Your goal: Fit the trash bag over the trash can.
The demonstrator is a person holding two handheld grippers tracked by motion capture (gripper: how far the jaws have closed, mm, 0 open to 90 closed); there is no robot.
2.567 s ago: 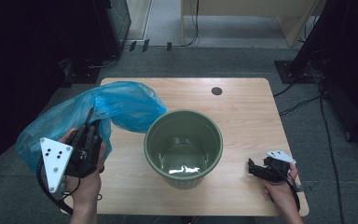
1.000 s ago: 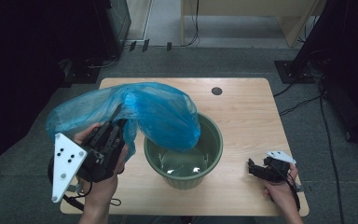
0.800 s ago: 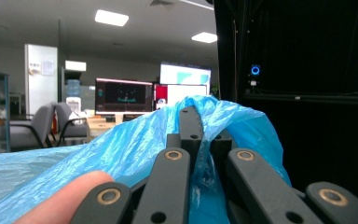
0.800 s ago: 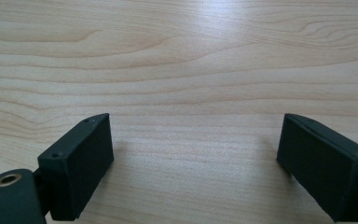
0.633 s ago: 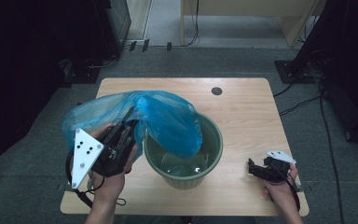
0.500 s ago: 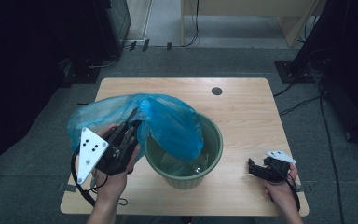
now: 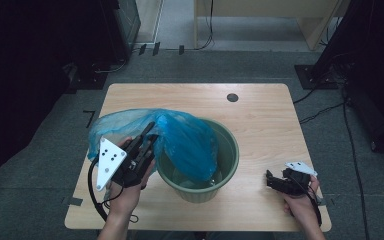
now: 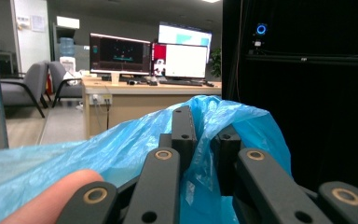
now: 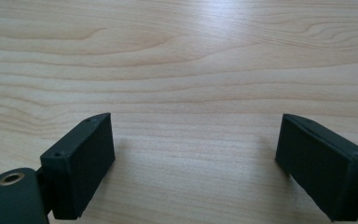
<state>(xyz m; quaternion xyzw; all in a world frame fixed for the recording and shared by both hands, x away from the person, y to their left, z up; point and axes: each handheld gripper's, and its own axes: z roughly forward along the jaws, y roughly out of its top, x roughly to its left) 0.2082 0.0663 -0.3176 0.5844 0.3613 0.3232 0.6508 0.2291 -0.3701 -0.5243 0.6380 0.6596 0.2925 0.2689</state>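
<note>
A green bin [image 7: 228,150] stands on the wooden table [image 7: 260,115], near its front middle. A blue plastic bag [image 7: 185,137] drapes over the bin's left rim and hangs partly inside it. My left gripper [image 7: 149,134] is shut on the bag's edge just left of the bin; in the left gripper view the blue plastic bag [image 8: 121,144] is pinched between the jaws of my left gripper [image 8: 204,135]. My right gripper [image 7: 271,179] rests low at the table's front right, open, with bare table [image 9: 182,70] between its jaws [image 9: 193,154].
A round cable hole [image 7: 232,97] sits at the table's back middle. Dark cabinets [image 7: 40,45] flank the table at the left and right. Cables [image 7: 325,107] run over the grey floor. A desk with monitors [image 8: 149,53] shows far off in the left gripper view.
My left gripper has carried the blue bag rightward from the table's left side onto the bin, and the bag has sunk lower into it. The right gripper has stayed put.
</note>
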